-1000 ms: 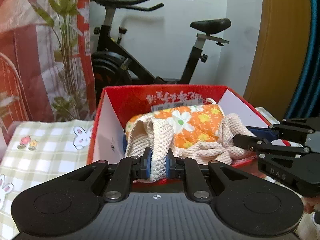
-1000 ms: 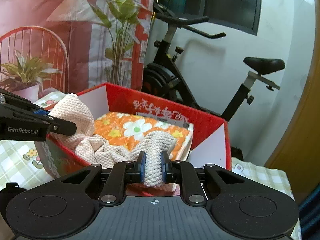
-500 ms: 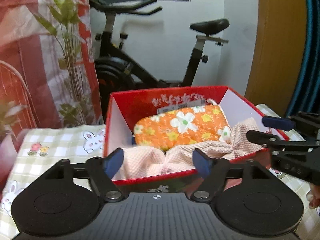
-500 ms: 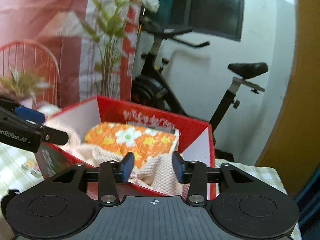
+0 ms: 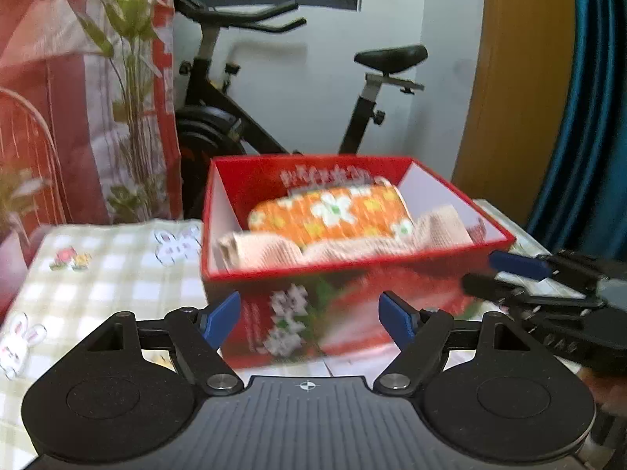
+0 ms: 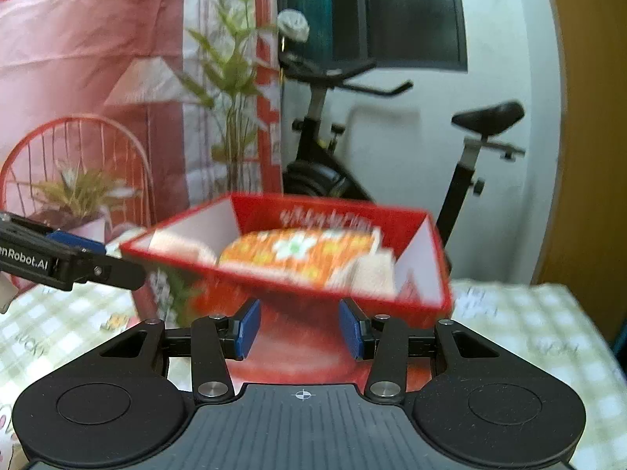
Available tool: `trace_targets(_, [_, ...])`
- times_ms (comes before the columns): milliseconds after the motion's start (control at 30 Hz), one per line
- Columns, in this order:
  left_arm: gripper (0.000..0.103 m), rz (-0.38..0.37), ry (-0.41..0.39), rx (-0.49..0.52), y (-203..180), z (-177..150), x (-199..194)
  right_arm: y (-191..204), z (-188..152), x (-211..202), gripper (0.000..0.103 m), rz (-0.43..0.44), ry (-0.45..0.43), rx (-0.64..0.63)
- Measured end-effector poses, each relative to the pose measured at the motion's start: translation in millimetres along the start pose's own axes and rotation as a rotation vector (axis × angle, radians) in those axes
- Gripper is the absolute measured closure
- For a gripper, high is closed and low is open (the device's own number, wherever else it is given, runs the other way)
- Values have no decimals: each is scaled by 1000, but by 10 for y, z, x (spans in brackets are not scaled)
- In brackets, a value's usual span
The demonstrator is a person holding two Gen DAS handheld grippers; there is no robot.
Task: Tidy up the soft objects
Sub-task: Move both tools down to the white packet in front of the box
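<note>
Both hand-held grippers are sitting in front of the red box right now, and neither one is gripping anything. The left hand-held gripper is standing wide open, its blue pads spread apart with only the box's flowered front wall showing between them. The right hand-held gripper is standing partly open, a narrower gap, and again nothing is sitting between its pads.

Inside the box, the orange flowered cushion is lying toward the back wall, under the printed lettering. The pinkish-beige knitted cloth is lying in front of it, bunched along the near side and rising at the box's right end. From the right wrist view the same cushion is showing at the middle of the box, with cloth peeking out at the right end and a paler patch at the left.

The box is resting on the desk, which is wearing a green-and-white checked cloth with bunny prints. The right gripper is reaching in at the right edge of the left view; the left one is poking in from the left in the right view. Behind, an exercise bike is standing against the wall. Both views are smeared with blur.
</note>
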State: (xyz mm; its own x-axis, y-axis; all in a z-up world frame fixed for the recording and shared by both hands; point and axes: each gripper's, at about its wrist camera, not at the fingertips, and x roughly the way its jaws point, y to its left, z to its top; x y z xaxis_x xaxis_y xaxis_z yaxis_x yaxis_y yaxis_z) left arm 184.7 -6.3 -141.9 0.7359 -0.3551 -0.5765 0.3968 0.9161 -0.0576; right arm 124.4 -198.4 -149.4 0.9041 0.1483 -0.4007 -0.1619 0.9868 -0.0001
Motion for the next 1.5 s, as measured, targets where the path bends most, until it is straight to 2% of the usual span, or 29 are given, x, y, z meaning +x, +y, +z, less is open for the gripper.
trace_targets(200, [27, -32, 71, -65, 14, -241, 141, 90, -365, 54, 62, 8, 77, 47])
trace_targets(267, [30, -38, 90, -79, 33, -309, 184, 138, -476, 47, 62, 10, 94, 42])
trace_targets(400, [45, -59, 128, -112, 48, -432, 279, 165, -625, 69, 63, 7, 141, 56])
trace_targets(533, [49, -79, 154, -130, 36, -529, 363, 199, -737, 61, 63, 16, 156, 51])
trace_targets(1100, [50, -158, 276, -300, 5, -555, 854, 173, -792, 70, 65, 35, 150, 79])
trace_targets(1167, [52, -188, 281, -302, -18, -562, 875, 159, -784, 74, 65, 39, 153, 86])
trace_targets(1333, [57, -195, 252, -262, -79, -588, 835, 39, -709, 77, 63, 42, 182, 162])
trace_targets(1400, [57, -200, 249, -274, -63, -603, 841, -52, -665, 75, 57, 18, 185, 207])
trace_targets(1500, [57, -204, 244, -276, -47, -613, 840, -216, -635, 118, 54, 17, 209, 283])
